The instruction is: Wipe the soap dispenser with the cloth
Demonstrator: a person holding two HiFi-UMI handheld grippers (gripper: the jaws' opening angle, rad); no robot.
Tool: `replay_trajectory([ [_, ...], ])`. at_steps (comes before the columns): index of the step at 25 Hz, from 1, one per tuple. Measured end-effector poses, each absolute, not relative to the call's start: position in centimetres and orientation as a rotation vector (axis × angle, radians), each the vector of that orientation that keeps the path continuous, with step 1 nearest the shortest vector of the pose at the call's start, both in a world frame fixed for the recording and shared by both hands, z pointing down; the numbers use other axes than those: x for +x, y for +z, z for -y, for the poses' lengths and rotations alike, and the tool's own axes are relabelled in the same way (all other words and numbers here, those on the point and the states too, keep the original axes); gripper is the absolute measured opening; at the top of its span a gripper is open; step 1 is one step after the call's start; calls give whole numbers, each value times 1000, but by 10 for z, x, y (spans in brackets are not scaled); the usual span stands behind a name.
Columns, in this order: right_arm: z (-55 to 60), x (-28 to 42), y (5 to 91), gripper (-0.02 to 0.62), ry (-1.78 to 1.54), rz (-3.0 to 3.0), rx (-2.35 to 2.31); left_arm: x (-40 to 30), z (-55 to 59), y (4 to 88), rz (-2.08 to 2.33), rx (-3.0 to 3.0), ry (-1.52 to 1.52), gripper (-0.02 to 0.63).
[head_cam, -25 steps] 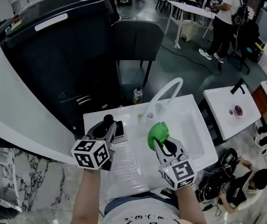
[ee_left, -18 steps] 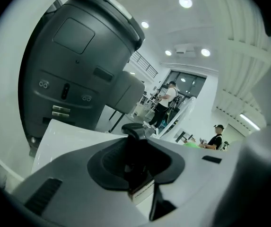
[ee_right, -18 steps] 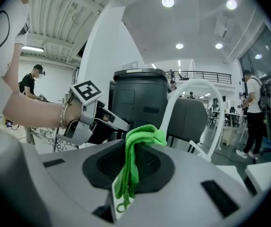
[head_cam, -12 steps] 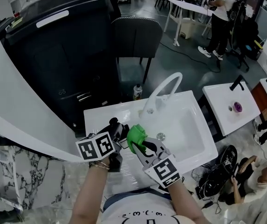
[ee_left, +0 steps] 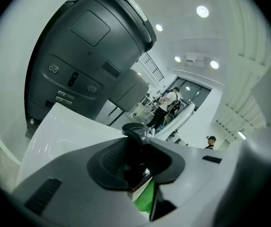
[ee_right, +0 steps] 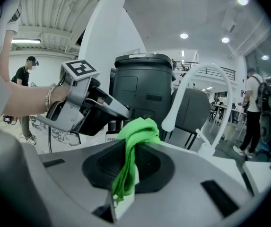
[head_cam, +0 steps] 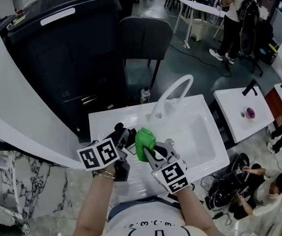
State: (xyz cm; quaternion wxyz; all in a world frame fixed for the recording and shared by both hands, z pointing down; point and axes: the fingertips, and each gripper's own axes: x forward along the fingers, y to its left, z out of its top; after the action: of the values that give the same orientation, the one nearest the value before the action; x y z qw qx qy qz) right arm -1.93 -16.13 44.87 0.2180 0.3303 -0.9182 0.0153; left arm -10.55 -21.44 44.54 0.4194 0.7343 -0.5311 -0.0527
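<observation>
You stand at the white sink (head_cam: 103,123), its arched faucet (head_cam: 173,93) rising behind the basin. Both tools are lifted off the counter, in front of you.

Your left gripper (head_cam: 123,137) has its jaws clamped on the soap dispenser (ee_left: 134,148), a dark bottle with a pump head that stands up between the pads. It is raised off the sink, probably so the sides are free to be rubbed all round and not blocked by the counter.

Your right gripper (head_cam: 149,151) pinches the cloth (ee_right: 135,130), a green one. Its jaws are pressed together on a fold, and a bunched wad sticks out past the tips. That loose wad is what will do the wiping, so gripping it low makes sense.

In the head view the cloth (head_cam: 144,140) sits just beside the dispenser (head_cam: 120,132). I cannot tell whether they touch yet. The two tools angle toward each other, which suits one steadying while the other rubs.
</observation>
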Motion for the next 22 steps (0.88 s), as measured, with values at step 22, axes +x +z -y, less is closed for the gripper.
replay_trajectory([
  [22, 129, -63, 435, 49, -130, 2685, 619, -105, 216, 431, 1345, 1821, -195, 94],
])
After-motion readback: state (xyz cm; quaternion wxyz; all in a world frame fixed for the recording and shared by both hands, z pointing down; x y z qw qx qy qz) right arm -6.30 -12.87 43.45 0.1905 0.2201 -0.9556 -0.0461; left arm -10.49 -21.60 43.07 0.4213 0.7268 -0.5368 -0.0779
